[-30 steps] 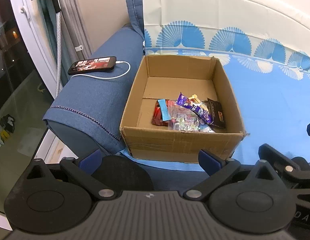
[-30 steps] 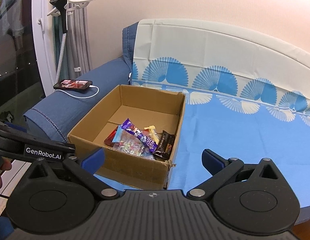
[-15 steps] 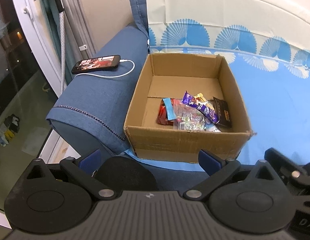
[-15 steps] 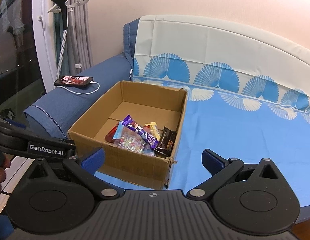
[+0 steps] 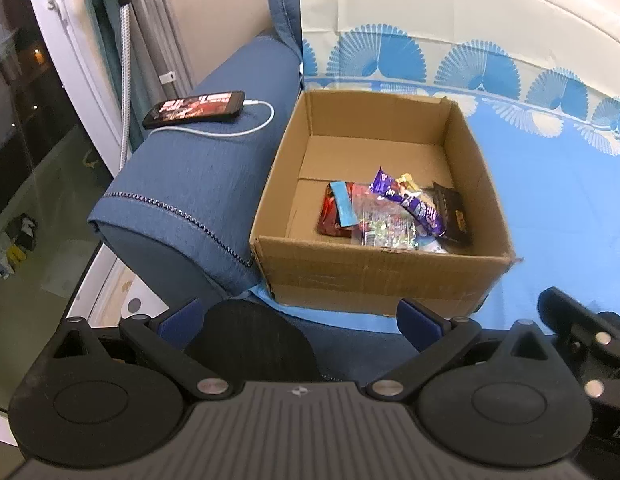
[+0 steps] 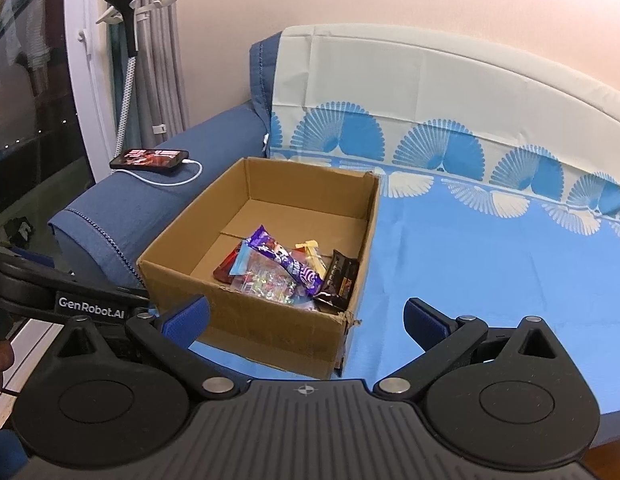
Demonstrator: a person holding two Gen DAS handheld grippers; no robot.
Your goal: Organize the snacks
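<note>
- The left gripper (image 5: 297, 318) hangs low in front of the cardboard box (image 5: 374, 276), its two blue-tipped fingers spread wide apart with nothing between them.
- The right gripper (image 6: 307, 318) sits to the right of it, also short of the box, with its fingers likewise spread and holding nothing.
- The cardboard box stands open on a blue sheet (image 6: 490, 264) that covers the sofa seat, pressed against the blue armrest (image 5: 197, 184).
- The snacks lie in a loose heap on the box floor, in the near right part; the far half of the floor is bare cardboard.
- In that heap a purple wrapper (image 5: 406, 202) lies across the top, slanting from the far left to the near right.
- A dark brown packet (image 5: 452, 214) lies at the right edge of the heap, next to the box's right wall.
- A red packet (image 5: 332, 216) lies at the left edge, with a light blue strip (image 5: 344, 204) over it.
- A clear bag of coloured sweets (image 6: 265, 282) lies at the near middle, partly under the purple wrapper.
- A small yellow wrapper (image 6: 312, 254) peeks out behind the purple one.
- A phone (image 5: 195, 109) lies on the armrest with its screen lit and a white cable (image 5: 229, 132) plugged into it.
- A patterned cloth with blue fans (image 6: 430, 120) hangs over the sofa back.
</note>
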